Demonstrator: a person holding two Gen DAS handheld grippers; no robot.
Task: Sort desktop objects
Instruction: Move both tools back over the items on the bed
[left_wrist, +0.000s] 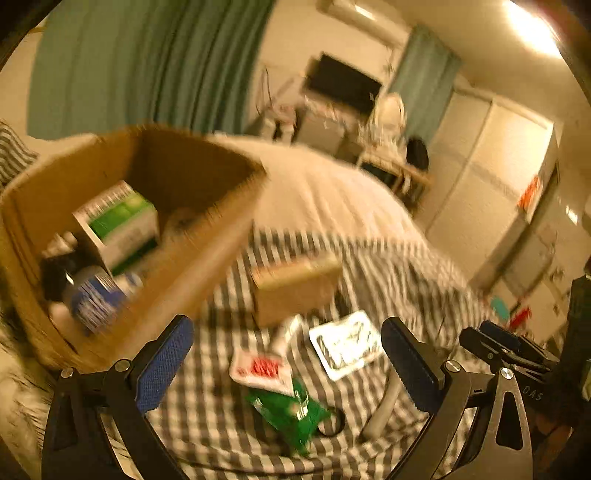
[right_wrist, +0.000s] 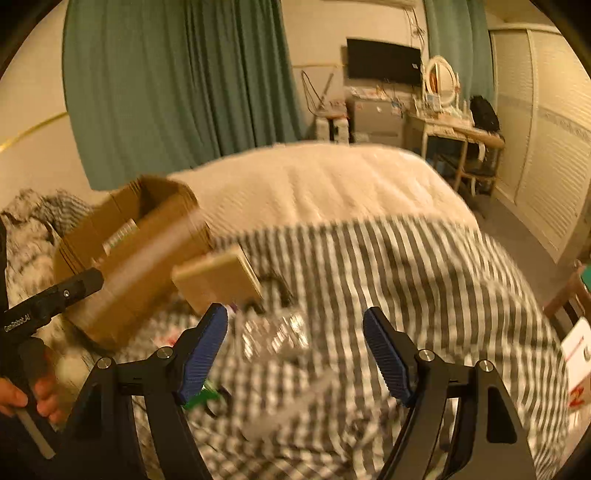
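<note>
**Both grippers spread over a cluttered striped bedspread**

Two grippers show, each with its fingers wide apart and nothing between them: the left gripper (left_wrist: 286, 360) hangs over the loose items, and the right gripper (right_wrist: 295, 352) hangs over the same patch from the other side.

One large open cardboard box (left_wrist: 207, 258) sits on the striped bedspread (left_wrist: 388, 266). Inside it, a green-and-white carton (left_wrist: 122, 221) stands tilted, and a blue-and-white cylindrical container (left_wrist: 96, 299) lies beside it; other dark contents are too blurred to name. One small brown box (left_wrist: 295, 291) rests just beside the big box's near corner, its long axis running left to right in the left wrist view.

Four loose items lie between the left gripper's fingers in that view: a white packet with red print (left_wrist: 264, 369), a green packet (left_wrist: 288, 413) touching its lower edge, a white-rimmed packet with a dark face (left_wrist: 345, 345) lying flat, and a grey tube (left_wrist: 382, 410) with its long axis pointing away from the camera.

In the right wrist view, the person's left hand (right_wrist: 22, 398) grips its tool handle at the left edge.
</note>
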